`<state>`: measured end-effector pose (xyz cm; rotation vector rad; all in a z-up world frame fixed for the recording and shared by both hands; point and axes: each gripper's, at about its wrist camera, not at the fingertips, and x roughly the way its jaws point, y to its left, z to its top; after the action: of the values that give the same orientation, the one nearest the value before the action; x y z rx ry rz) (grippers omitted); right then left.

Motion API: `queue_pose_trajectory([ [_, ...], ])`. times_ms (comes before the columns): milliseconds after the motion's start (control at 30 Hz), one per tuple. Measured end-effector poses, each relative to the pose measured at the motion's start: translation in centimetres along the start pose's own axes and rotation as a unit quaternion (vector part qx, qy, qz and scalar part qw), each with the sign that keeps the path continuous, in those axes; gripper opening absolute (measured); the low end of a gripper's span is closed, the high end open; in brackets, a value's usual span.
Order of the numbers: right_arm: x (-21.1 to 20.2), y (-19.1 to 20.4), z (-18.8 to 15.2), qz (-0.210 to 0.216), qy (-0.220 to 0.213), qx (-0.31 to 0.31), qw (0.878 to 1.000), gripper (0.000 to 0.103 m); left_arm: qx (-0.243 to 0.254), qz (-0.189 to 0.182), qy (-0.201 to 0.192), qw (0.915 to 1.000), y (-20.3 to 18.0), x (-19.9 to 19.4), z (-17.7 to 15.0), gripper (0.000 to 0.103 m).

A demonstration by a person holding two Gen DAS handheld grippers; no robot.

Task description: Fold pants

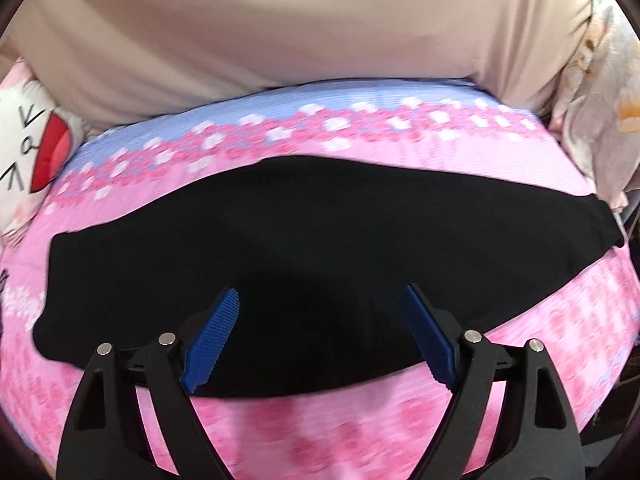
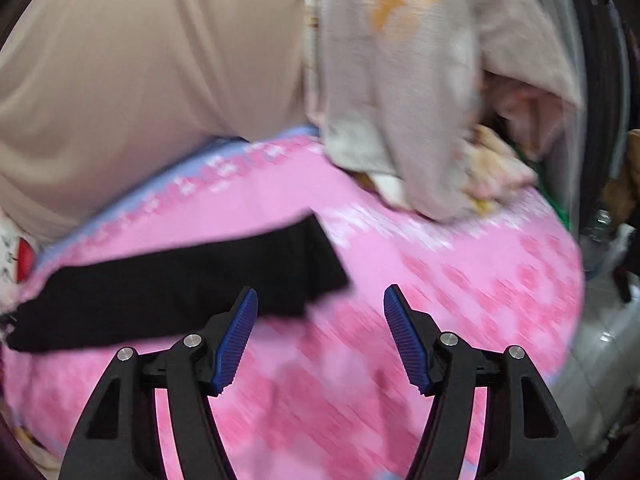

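Pants (image 1: 320, 248), black, lie flat as one long band across the pink flowered bedsheet (image 1: 400, 420), their far long edge running just short of the sheet's blue border stripe. Bare pink sheet shows on the near side of the band and widely beyond its right-hand end, where the right wrist view shows a squared cloth corner (image 2: 320, 256) with open sheet past it. A beige cloth (image 1: 260, 40) bounds the sheet at the back, a pale printed garment (image 2: 400, 100) crowds the far right, and a white cartoon pillow (image 1: 32, 148) sits at the far left edge. The left gripper (image 1: 320, 336) is spread wide and holds nothing, over the band's near edge. The right gripper (image 2: 320, 336) is likewise spread wide and holding nothing, over bare sheet just off the pants' right end.
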<state>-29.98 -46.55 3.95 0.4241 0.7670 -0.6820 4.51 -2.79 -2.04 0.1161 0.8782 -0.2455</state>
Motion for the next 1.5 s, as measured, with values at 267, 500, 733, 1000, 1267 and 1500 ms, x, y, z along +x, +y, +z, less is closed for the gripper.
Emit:
queue_pose_trajectory([
  [267, 11.4, 5.2, 3.2, -0.031, 0.088, -0.12, 0.988, 0.007, 0.009, 0.008, 0.004, 0.9999, -1.1, 0.0, -0.4, 0.082],
  [500, 13.3, 1.9, 3.8, -0.09, 0.095, -0.128, 0.983, 0.015, -0.021, 0.043, 0.015, 0.9988, 1.8, 1.5, -0.7, 0.087],
  [733, 8.1, 4.1, 3.8, -0.041, 0.003, -0.071, 0.997, 0.025, -0.013, 0.033, 0.022, 0.9991, 1.3, 3.0, 0.0, 0.087],
  [1000, 10.4, 2.0, 1.6, -0.066, 0.06, -0.024, 0.996, 0.029, -0.033, 0.044, 0.028, 0.9981, 3.1, 3.7, 0.0, 0.088],
  [1267, 11.3, 2.6, 0.8, -0.101, 0.071, -0.039, 0.992, 0.042, -0.056, 0.042, 0.038, 0.9968, 5.0, 4.1, -1.2, 0.088],
  [1500, 8.8, 3.2, 1.4, -0.12, 0.038, -0.054, 0.991, 0.011, -0.051, 0.046, 0.027, 0.9973, 4.7, 3.5, -1.0, 0.092],
])
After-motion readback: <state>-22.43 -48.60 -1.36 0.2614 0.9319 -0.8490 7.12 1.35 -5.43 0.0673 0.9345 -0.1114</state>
